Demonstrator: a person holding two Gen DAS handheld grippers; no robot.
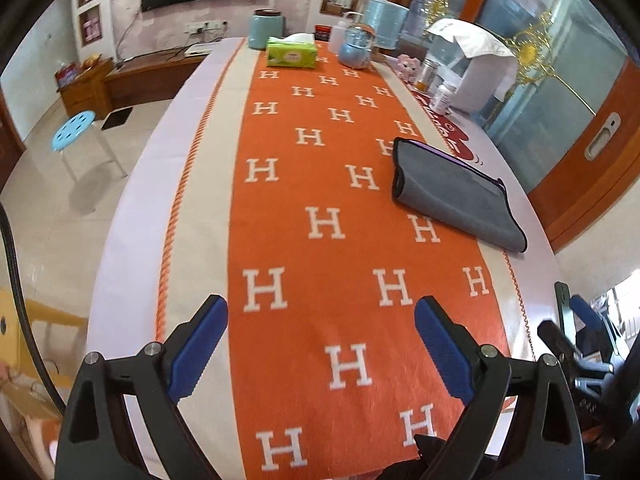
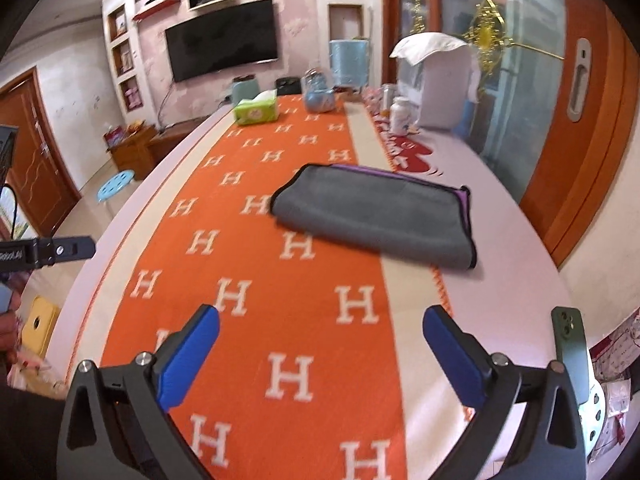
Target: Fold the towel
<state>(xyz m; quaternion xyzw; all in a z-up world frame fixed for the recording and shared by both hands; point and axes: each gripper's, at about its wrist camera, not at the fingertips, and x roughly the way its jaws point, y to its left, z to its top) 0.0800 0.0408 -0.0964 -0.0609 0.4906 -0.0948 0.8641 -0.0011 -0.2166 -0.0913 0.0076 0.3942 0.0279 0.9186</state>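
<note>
Scene: a grey towel (image 2: 376, 216) with black piping and a purple inner face lies folded on the right side of the table (image 1: 132, 216), half on the orange H-patterned runner (image 1: 320, 200) and half on the pale cloth beside it.

Left gripper (image 1: 321, 320): jaws spread wide, holding nothing, hovering over the runner at the near end of the table, well short of the towel.

Right gripper (image 2: 321, 330): jaws equally wide and empty, facing the towel from the near side; the right wrist view is smeared with motion blur.

Towel state: it appears already doubled over, with a rounded fold at its left end and stacked edges at the right; whether another fold is wanted cannot be told.

Risk, the pinch: with layers stacked, a jaw closing on the near corner may catch only the top layer and peel the fold open.

Risk, the runner: the towel rests directly on the runner, so a low grab could gather that cloth too and drag it.

Risk, the clutter: a green tissue pack (image 1: 291, 53), a blue kettle (image 1: 356, 49) and small bottles (image 1: 442, 98) stand at the far end and far right; a tugged runner would disturb those resting on it.

Risk, the edge: the towel's right end lies near the table's right side, and a sideways pull could slide it off.
</note>
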